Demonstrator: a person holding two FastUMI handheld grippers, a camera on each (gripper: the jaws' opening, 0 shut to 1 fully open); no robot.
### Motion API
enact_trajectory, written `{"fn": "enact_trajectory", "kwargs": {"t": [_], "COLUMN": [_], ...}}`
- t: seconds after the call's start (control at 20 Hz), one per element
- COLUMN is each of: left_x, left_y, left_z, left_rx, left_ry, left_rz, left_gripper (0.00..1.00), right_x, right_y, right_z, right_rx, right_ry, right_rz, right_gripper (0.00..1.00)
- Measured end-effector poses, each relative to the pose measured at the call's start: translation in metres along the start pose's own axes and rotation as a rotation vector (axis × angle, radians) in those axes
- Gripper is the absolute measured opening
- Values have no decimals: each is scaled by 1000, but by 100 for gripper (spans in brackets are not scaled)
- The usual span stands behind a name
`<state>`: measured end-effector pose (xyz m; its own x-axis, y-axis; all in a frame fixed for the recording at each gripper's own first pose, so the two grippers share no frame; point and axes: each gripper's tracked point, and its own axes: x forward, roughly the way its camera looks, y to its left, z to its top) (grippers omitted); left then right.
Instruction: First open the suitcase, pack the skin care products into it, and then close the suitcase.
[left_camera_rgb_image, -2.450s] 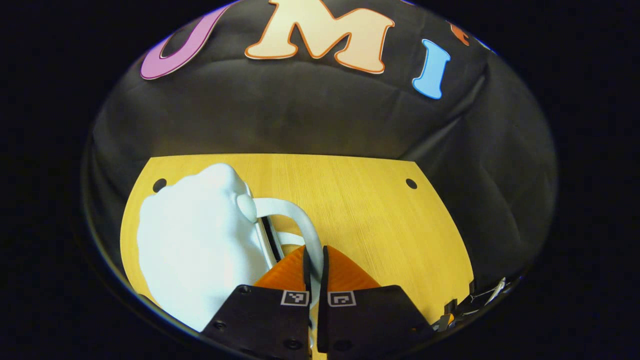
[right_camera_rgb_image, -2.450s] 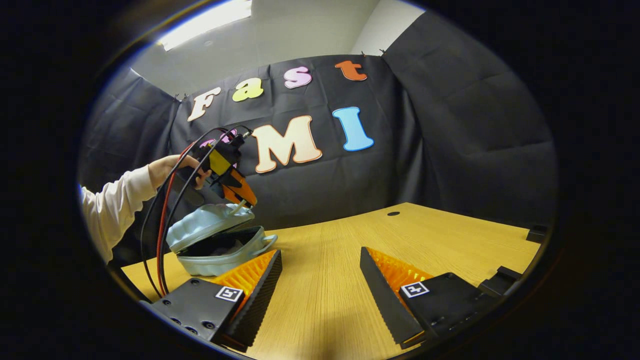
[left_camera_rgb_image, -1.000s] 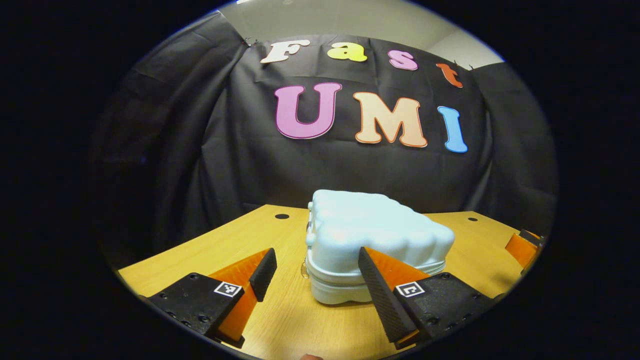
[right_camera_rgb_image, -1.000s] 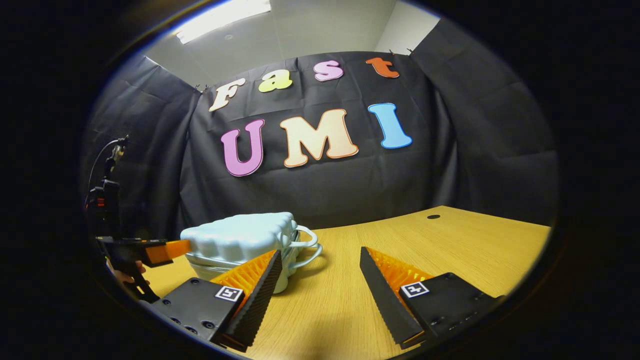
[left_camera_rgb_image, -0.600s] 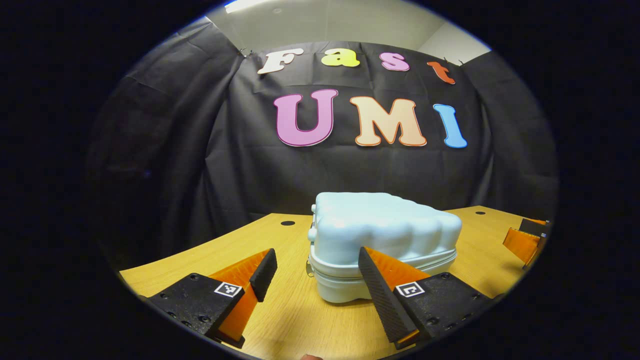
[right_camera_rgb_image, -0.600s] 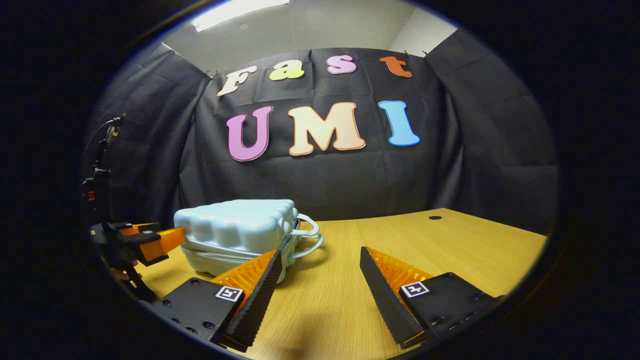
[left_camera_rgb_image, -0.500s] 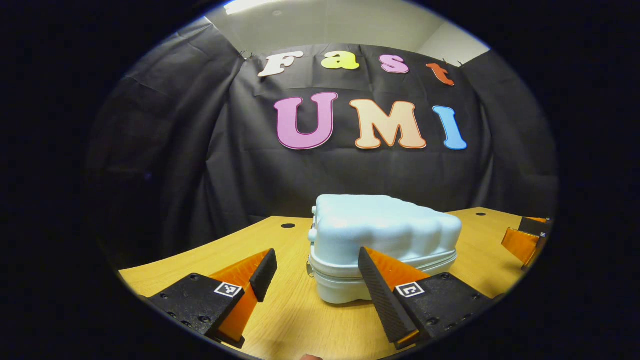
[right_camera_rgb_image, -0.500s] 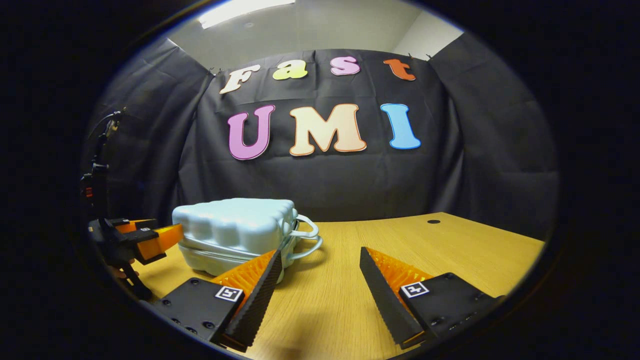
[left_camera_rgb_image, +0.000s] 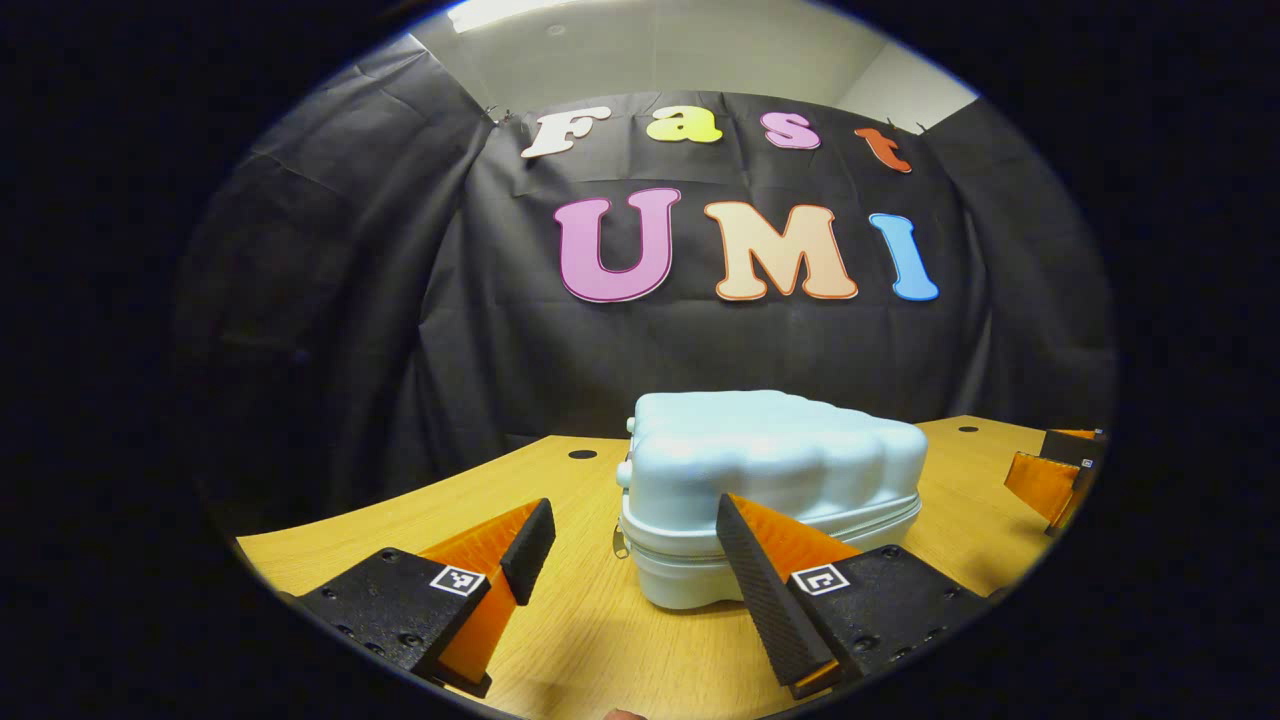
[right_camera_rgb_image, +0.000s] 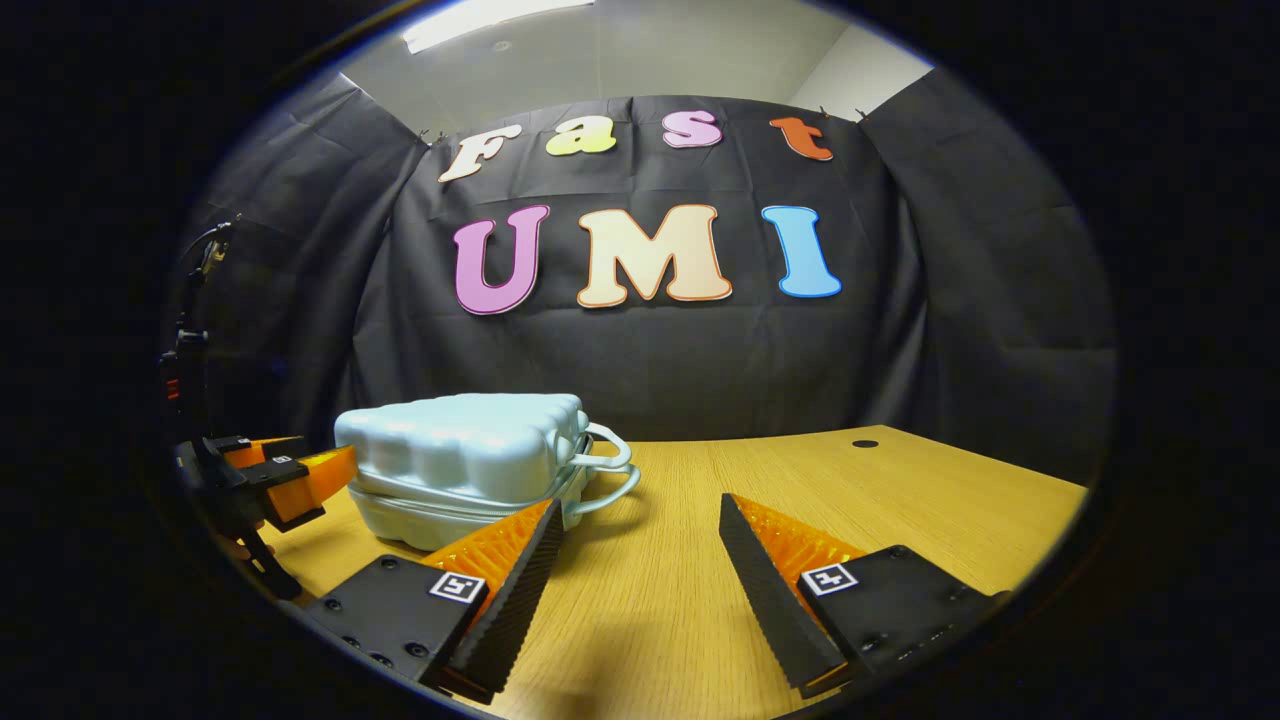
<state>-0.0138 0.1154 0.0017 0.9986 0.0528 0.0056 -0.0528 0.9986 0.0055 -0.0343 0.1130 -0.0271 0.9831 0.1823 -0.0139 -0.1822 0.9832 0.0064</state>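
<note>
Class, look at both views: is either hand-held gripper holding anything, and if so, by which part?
Nothing is held. The left hand-held gripper and right hand-held gripper are both open, and the closed suitcase sits on the table.

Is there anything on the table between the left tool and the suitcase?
No, nothing visible. The left tool is open and points at the closed suitcase, with only bare table between its fingers and the case. The right tool is open too, off to the case's handle side.
</note>
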Motion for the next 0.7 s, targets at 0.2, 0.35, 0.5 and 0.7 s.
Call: {"fn": "enact_trajectory", "kwargs": {"t": [0.2, 0.35, 0.5, 0.7], "left_x": [-2, -1, -1, -2], "left_y": [0, 1, 1, 1], "left_z": [-1, -1, -2, -1], "left_rx": [0, -1, 0, 0], "left_ry": [6, 8, 9, 11], "left_rz": [2, 2, 2, 2], "left_gripper": [95, 95, 95, 95], "right_x": [0, 1, 0, 1], "right_y": [0, 1, 1, 2], "right_z": [0, -1, -1, -1], "right_rx": [1, 1, 1, 1], "right_ry": [1, 1, 0, 0], "right_rz": [1, 4, 5, 10], "right_gripper": [98, 99, 99, 99]}}
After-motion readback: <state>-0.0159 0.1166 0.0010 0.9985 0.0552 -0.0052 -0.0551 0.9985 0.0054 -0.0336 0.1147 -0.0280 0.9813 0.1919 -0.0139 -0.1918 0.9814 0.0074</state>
